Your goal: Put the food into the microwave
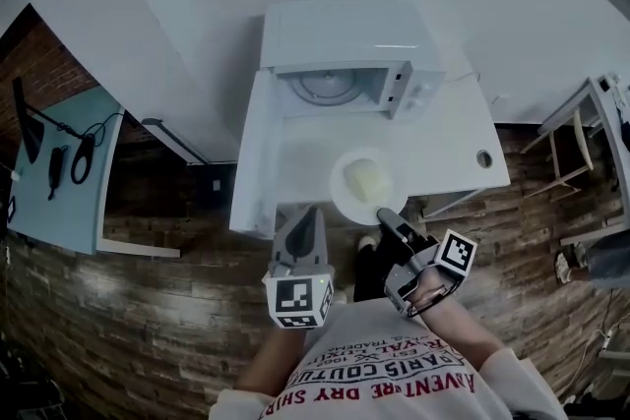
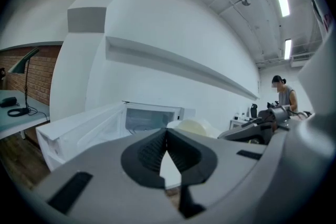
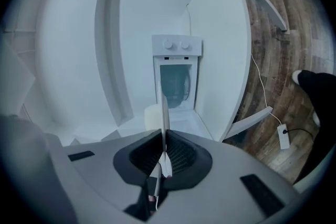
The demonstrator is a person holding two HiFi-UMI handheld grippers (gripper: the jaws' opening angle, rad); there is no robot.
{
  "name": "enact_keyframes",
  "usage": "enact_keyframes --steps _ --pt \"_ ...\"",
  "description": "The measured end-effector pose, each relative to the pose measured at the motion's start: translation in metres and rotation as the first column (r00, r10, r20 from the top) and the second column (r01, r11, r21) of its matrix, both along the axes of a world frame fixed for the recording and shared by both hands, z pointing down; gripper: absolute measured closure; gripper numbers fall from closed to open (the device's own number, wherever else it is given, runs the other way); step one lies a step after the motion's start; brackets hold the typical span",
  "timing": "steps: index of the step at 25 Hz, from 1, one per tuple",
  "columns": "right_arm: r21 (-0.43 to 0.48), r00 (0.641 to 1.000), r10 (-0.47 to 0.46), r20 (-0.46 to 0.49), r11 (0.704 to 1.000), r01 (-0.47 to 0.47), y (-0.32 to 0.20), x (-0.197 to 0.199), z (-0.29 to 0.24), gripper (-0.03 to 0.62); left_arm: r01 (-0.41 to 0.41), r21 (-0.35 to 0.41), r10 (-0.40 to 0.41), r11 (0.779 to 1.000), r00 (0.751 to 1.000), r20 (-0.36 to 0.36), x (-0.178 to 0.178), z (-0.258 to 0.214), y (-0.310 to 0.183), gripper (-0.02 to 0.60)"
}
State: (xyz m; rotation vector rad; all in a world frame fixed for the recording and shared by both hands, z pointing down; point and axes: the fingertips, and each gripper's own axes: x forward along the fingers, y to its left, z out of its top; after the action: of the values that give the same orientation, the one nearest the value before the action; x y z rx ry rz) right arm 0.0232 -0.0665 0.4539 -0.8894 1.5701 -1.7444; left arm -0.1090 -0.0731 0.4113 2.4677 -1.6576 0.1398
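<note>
R gripper [image 1: 386, 216] has its jaws pinched on the near rim of the plate [image 1: 345, 200]. In the right gripper view the rim shows as a thin edge-on line clamped between the pads. The food [image 1: 364, 180], a pale lump, sits mid-plate, just past the fingertips. The plate is over the near part of the white table [image 1: 448, 148], in front of the microwave [image 1: 340, 64]. Can't tell if it rests on the top or is carried just above it.

L gripper [image 1: 307, 221] has its jaws pressed together w/ nothing between them. It sits just left of the plate, not touching it, near the open door [image 1: 254, 152].

Key relation: the open cavity lies straight ahead of the plate, on the line the R gripper points along, w/ bare table between. The door is swung out on the left, so the right side of the approach looks clear. R hand is the carrier and has the straight line in; L is nearer the door, so prob. best placed to shut it after.

Judgement: next move is a level push fwd, keeping the plate flat so the food doesn't slide, and clearing the cavity lip.
</note>
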Motion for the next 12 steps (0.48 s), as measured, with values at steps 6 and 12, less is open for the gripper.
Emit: enact_keyframes --steps 6,12 --pt "-0.034 0.999 -0.036 0.036 0.999 0.037 -0.063 0.012 0.014 0.571 0.061 -0.013 -0.060 0.998 0.998 0.026 0.007 0.007 -0.054 0.575" --pt "-0.001 0.994 -0.108 0.031 0.994 0.108 -0.142 0.030 0.010 0.571 0.126 -0.036 -0.125 0.991 0.992 0.035 0.025 0.013 -0.123 0.575"
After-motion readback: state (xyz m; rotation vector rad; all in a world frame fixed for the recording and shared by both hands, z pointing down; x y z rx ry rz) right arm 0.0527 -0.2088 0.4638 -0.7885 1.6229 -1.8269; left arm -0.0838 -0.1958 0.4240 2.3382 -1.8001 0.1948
